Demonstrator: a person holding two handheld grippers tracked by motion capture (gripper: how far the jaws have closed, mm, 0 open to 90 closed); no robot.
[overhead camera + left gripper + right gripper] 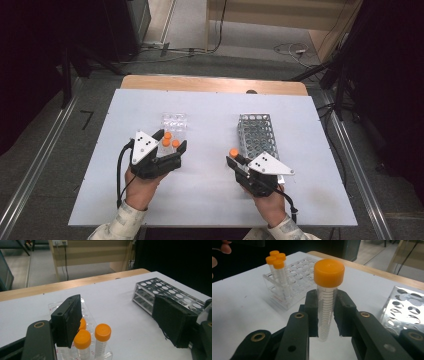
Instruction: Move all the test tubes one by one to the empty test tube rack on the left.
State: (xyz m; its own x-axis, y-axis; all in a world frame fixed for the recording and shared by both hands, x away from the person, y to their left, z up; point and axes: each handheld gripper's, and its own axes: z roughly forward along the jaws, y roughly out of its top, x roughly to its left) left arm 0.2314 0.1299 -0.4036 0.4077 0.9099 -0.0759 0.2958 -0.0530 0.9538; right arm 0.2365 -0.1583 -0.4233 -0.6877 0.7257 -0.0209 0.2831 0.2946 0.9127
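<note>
The orange-capped tube (325, 305) stands upright between the jaws of the right gripper (326, 315), pinched at mid-body with its cap well above the pads. From above, it sits just beside the near left corner of the metal rack (256, 134), over the white table (210, 195). To my eye the step in hand is the carry: the tube is on its way to the metal rack, and what comes next calls for lining its rounded tip over an empty hole and lowering it straight before letting go.

Across the table, three more capped tubes (102, 340) wait in the clear plastic rack (175, 121). The left gripper (171, 144) hangs around them, jaws spread wide and gripping nothing.

The held tube carries printed graduation lines; small red marks on the clear rack are too blurred to read.
</note>
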